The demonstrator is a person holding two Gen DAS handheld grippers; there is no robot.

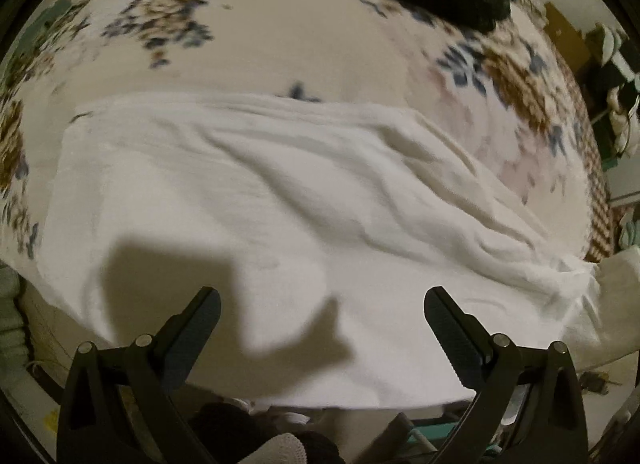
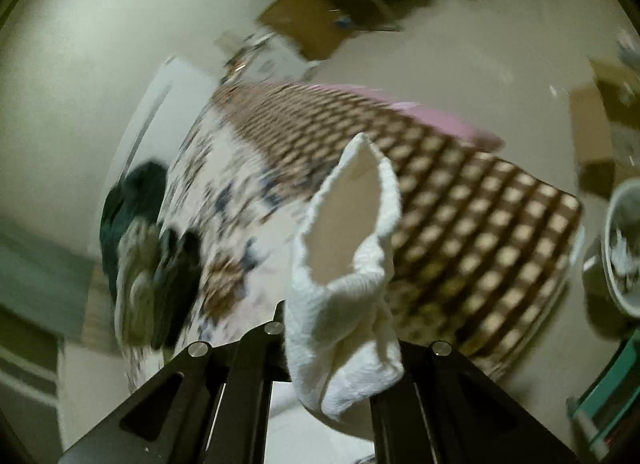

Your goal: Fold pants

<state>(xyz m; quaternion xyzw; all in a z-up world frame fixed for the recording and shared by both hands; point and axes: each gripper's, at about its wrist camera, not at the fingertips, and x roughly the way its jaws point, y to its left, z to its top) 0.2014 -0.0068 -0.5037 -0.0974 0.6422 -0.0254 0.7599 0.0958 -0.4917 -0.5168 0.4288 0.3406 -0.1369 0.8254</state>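
On floral bedspread (image 1: 280, 44), crinkled white pants (image 1: 260, 184), left gripper (image 1: 322, 304) jaws spread; right gripper (image 2: 340, 328) pinching waistband

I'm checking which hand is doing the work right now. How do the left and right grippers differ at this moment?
The left gripper is open, fingers spread wide above the white pants; the right gripper is shut on the pants' edge. The left holds nothing, while the right lifts cloth off the bed. Both have black fingers.
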